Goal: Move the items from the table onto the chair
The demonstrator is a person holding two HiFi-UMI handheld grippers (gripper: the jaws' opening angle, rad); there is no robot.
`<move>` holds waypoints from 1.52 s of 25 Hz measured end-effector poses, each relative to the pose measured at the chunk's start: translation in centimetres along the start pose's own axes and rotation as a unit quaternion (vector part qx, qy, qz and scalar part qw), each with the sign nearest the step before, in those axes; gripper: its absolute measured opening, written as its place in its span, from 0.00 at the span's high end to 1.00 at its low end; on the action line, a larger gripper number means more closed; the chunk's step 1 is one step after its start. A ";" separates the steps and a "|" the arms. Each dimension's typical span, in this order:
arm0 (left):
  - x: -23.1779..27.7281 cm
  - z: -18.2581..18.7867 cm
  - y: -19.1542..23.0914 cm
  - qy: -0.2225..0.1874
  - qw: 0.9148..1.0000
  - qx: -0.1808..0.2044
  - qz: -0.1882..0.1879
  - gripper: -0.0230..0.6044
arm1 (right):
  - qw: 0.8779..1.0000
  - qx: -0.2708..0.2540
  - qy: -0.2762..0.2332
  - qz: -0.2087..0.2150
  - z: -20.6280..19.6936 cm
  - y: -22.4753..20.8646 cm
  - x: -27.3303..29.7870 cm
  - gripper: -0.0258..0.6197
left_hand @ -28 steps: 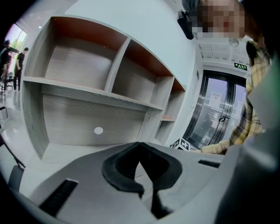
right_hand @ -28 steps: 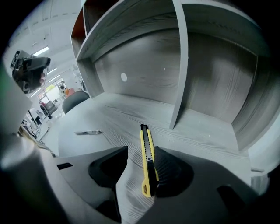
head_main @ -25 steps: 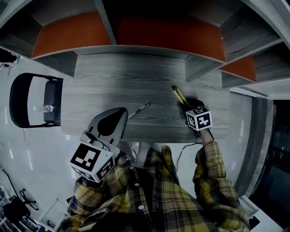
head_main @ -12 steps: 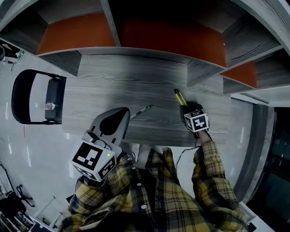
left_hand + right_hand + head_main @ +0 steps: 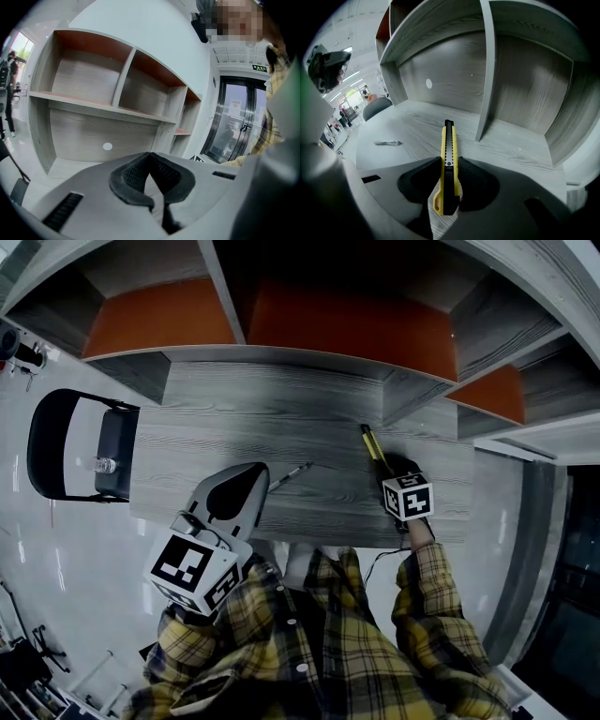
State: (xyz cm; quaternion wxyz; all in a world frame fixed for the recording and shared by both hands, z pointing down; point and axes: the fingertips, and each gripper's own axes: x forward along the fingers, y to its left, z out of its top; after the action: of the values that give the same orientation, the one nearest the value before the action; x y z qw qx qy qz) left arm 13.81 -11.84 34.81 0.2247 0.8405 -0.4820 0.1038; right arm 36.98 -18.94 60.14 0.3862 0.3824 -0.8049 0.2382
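Note:
A yellow and black utility knife (image 5: 373, 442) (image 5: 448, 159) lies on the grey wooden table (image 5: 234, 418) at the right, pointing toward the shelf divider. My right gripper (image 5: 386, 465) (image 5: 449, 165) straddles its handle end; the jaws are closing and both pads touch the knife's sides. A pen (image 5: 291, 472) (image 5: 388, 143) lies near the table's middle. My left gripper (image 5: 246, 474) (image 5: 150, 157) hovers over the front edge just left of the pen, shut with nothing in it. The black chair (image 5: 56, 446) stands left of the table.
A small clear bottle (image 5: 105, 466) rests on the chair seat. Shelf compartments with orange backs (image 5: 347, 320) rise behind the table, and a vertical divider (image 5: 486, 70) stands just past the knife's tip. Glass doors (image 5: 234, 122) are off to the right.
The right gripper's jaws have narrowed around the knife's handle. The view has shifted slightly; the left gripper, pen and knife stay in place.

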 end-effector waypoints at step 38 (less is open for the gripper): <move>-25.0 -6.3 20.9 -0.076 0.983 -0.077 0.149 0.96 | 0.962 -0.079 -0.149 0.214 17.2 42.6 -4.2 0.77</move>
State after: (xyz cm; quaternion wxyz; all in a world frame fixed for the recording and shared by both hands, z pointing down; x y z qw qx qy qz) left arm -16.68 1.18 36.31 0.2335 0.7451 -0.6238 0.0340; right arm -2.93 -3.47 42.93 0.2312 0.2003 -0.9327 0.1911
